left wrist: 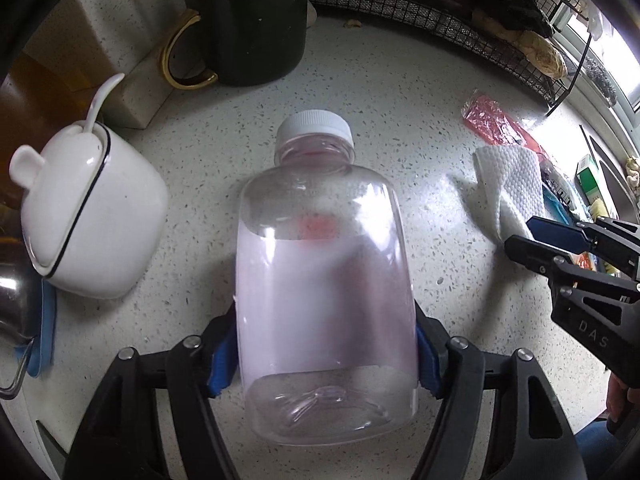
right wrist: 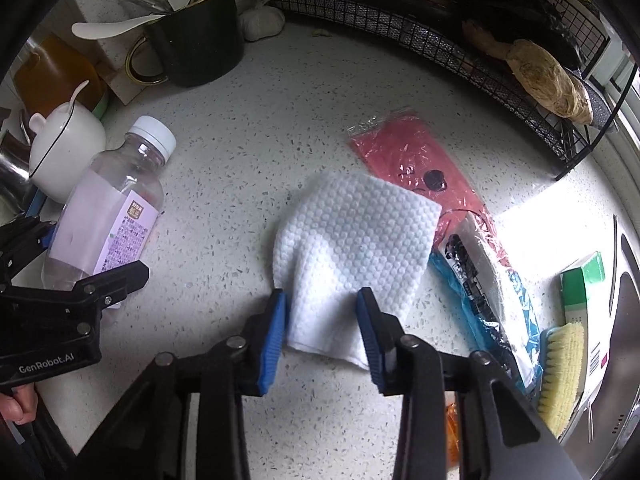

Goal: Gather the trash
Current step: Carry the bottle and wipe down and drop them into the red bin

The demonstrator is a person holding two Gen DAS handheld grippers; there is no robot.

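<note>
ok, speckled counter (right wrist: 224,152) is the reference. left gripper (left wrist: 326,354) has its fingers clamped on the sides of a clear capped bottle (left wrist: 324,264) lying on the counter. right gripper (right wrist: 322,320) sits with fingers apart, straddling the near edge of a white paper towel (right wrist: 352,240), right of the bottle. red wrapper (right wrist: 408,160) lies just behind the towel.

- Daylight floods in from my right, blowing out a white patch on the countertop (right wrist: 532,220).
- My left side sits dim.
- Fisheye bends the edges; corners go black.
- Bottle (left wrist: 326,280) looks soft.
</note>
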